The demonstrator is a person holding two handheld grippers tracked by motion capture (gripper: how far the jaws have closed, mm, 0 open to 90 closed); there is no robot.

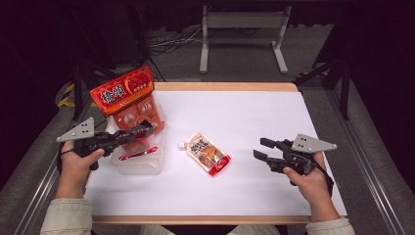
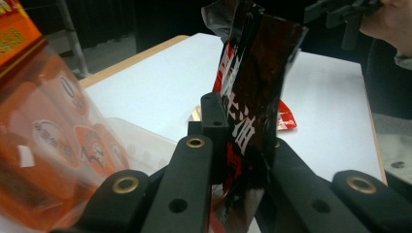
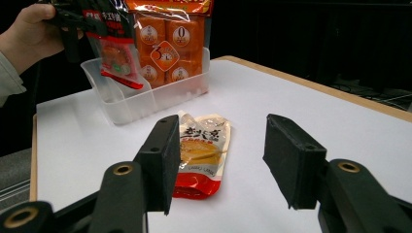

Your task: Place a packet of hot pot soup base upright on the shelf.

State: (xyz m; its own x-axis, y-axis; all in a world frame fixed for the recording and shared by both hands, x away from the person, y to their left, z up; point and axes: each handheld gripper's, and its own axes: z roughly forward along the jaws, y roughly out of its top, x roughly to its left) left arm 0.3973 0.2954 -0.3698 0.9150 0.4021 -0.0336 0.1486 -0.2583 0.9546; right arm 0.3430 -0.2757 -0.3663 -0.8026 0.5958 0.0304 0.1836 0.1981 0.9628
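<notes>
My left gripper (image 1: 142, 129) (image 2: 243, 119) is shut on the top of a dark red snack pouch (image 2: 252, 87) (image 3: 114, 48). The pouch hangs down into a clear plastic bin (image 1: 142, 166) (image 3: 126, 104) at the table's left. A tall orange multipack bag (image 1: 128, 95) (image 3: 170, 43) stands in the same bin behind it. A spouted pouch (image 1: 208, 152) (image 3: 201, 150) with a red bottom lies flat in the middle of the white table. My right gripper (image 1: 262, 149) (image 3: 218, 160) is open at the right, low over the table, pointing at that pouch with nothing between its jaws.
The white tabletop (image 1: 254, 117) has a wooden rim at the far edge. A grey metal stand (image 1: 242, 29) and cables sit on the floor beyond it. Dark frames flank both sides of the table.
</notes>
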